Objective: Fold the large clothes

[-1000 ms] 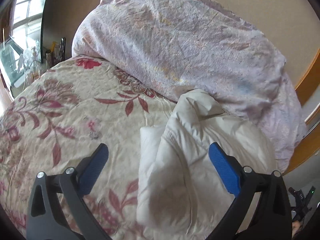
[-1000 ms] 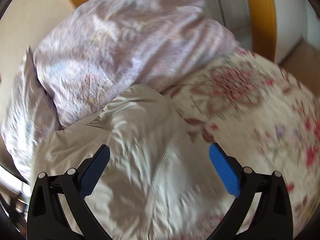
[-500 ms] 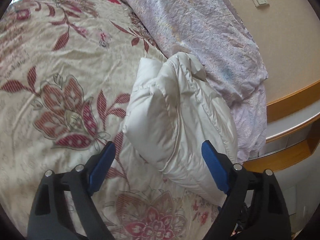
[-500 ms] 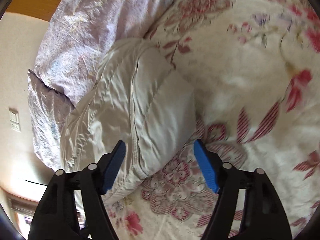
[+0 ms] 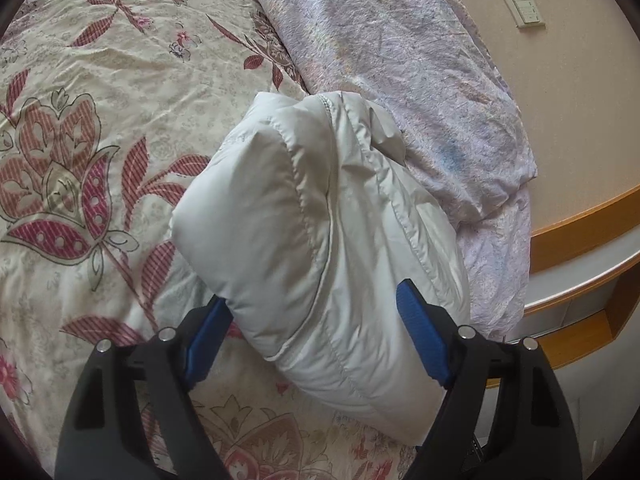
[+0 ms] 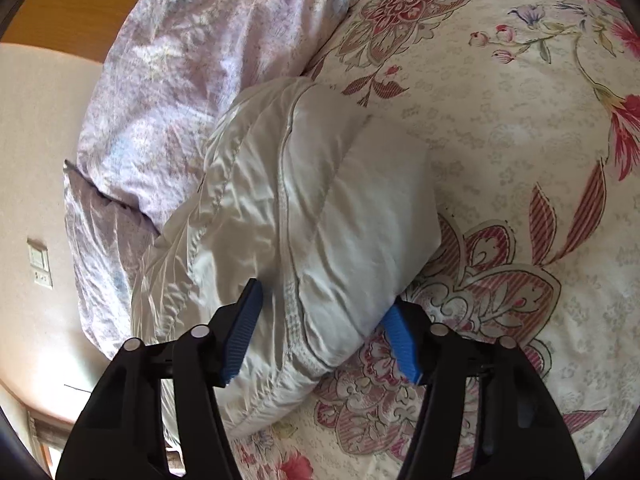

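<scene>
A white puffy jacket (image 5: 312, 220), folded into a thick bundle, lies on the floral bedspread (image 5: 100, 120) against a lilac duvet. My left gripper (image 5: 316, 338) straddles the bundle's near end. Its jaws are closing, with one blue pad tucked under the left edge and the other against the right side. From the other side, the jacket (image 6: 320, 200) sits between the closing jaws of my right gripper (image 6: 322, 338). One of its pads dents the fabric and the other is under the bundle's edge.
The crumpled lilac duvet (image 5: 400, 60) is heaped along the wall behind the jacket. A wall switch (image 5: 524, 8) and a wooden ledge (image 5: 580, 220) lie past the bed's edge. Flat floral bedspread (image 6: 520, 120) spreads out beside the bundle.
Both grippers have come down and rolled, closing in on the jacket bundle. Their jaws have narrowed from wide open onto its near end. The jacket now fills the space between the pads.
</scene>
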Action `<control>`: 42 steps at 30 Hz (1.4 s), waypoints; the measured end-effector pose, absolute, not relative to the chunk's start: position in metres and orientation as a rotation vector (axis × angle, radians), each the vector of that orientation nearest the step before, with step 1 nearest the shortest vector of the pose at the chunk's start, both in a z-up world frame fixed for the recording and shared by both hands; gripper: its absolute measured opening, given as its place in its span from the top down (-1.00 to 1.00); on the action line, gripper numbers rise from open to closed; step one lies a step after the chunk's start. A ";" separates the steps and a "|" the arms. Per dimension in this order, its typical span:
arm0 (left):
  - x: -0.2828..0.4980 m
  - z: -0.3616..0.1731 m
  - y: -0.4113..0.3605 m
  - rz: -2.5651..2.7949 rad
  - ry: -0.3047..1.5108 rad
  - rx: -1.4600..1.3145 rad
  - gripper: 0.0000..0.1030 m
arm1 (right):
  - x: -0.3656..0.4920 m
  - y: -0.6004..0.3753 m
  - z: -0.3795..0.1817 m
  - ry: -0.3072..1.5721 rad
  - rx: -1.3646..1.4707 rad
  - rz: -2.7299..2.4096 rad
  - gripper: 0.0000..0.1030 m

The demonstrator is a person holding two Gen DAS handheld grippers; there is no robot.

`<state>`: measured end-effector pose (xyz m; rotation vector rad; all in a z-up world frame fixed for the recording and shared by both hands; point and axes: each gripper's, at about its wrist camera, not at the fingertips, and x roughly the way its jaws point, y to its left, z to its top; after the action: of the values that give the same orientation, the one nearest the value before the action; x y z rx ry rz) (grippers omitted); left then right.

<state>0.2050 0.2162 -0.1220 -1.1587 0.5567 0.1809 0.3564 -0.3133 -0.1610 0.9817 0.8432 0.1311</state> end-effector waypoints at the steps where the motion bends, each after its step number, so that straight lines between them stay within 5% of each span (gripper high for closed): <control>1: 0.205 -0.123 0.217 0.181 0.550 -1.169 -0.48 | 0.357 -0.315 -0.164 0.835 0.999 0.138 0.04; 14: 0.197 -0.130 0.236 0.096 0.479 -1.273 0.52 | 0.353 -0.319 -0.156 0.749 0.999 0.235 0.53; 26: 0.154 -0.094 0.252 0.079 0.424 -1.192 0.61 | 0.316 -0.299 -0.127 0.751 0.845 0.408 0.60; 42: 0.032 -0.110 0.269 0.188 0.446 -1.165 0.52 | 0.224 -0.262 -0.134 0.859 0.577 0.494 0.54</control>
<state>0.0317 0.2692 -0.1104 -1.1649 0.4457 0.1884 0.2240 -0.2620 -0.1336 0.5774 0.8590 0.4935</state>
